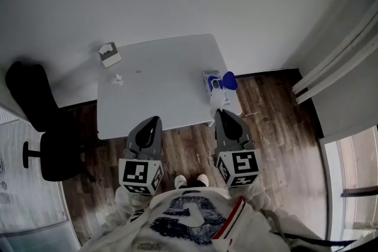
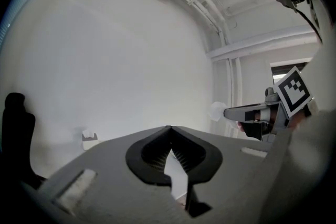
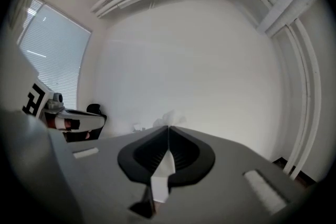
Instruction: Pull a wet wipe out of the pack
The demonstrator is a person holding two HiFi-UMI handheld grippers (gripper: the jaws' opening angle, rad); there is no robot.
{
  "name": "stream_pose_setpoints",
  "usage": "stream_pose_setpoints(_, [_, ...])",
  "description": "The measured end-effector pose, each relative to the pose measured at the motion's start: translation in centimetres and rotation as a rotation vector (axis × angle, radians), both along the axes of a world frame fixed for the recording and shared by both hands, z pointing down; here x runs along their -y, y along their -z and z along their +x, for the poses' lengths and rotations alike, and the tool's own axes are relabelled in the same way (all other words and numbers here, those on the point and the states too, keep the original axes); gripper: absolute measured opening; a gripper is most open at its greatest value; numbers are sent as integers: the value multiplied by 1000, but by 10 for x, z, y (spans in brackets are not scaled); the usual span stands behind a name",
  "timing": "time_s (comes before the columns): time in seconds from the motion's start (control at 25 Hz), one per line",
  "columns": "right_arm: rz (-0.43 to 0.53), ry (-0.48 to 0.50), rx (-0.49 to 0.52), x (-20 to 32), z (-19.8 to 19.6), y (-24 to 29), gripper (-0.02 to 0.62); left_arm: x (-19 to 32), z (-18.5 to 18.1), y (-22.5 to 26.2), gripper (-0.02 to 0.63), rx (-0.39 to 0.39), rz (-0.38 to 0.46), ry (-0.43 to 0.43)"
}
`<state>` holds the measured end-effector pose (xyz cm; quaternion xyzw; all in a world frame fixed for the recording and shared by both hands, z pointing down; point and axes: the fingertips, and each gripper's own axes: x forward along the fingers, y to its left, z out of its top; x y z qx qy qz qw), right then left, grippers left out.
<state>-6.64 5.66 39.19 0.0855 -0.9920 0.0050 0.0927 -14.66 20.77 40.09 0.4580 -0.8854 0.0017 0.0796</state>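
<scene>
Head view, looking steeply down: a person stands at the near edge of a white table (image 1: 159, 91) on a dark wood floor (image 1: 277, 121), holding 2 grippers level out in front, each with a cube of black and white square markers at its rear. The pack (image 1: 210, 81) of wet wipes lies at the table's right edge, with its round blue lid (image 1: 230, 80) flipped open toward the right. The right gripper (image 1: 220, 111) has its jaws closed flat together on a white wet wipe (image 1: 217, 99), pinched at the very tips. The wipe runs from the tips up toward the pack, and I cannot tell whether its far end is clear of the opening. Right gripper view shows the 2 dark pads meeting in a single line, with a ragged tuft of the wipe sticking out beyond them. Left gripper view shows the same tuft at the nose of the right gripper off to its side. The left gripper (image 1: 156, 119) hangs over the table's near edge, well apart from the pack. Its jaws are closed tip to tip with nothing between them. At the table's far left corner stands a small box (image 1: 109, 55) with white tissue showing at its top, and a crumpled white piece (image 1: 117, 79) lies near it. A black office chair (image 1: 44, 127) stands left of the table. The toes of the person's 2 shoes (image 1: 192, 180) show between the grippers.
</scene>
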Motion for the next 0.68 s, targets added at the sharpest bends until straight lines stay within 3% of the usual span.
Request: stream_pose_setpoints(0.68, [-23, 33, 0, 14, 21, -1, 11, 32, 26, 10, 5, 15, 13, -6])
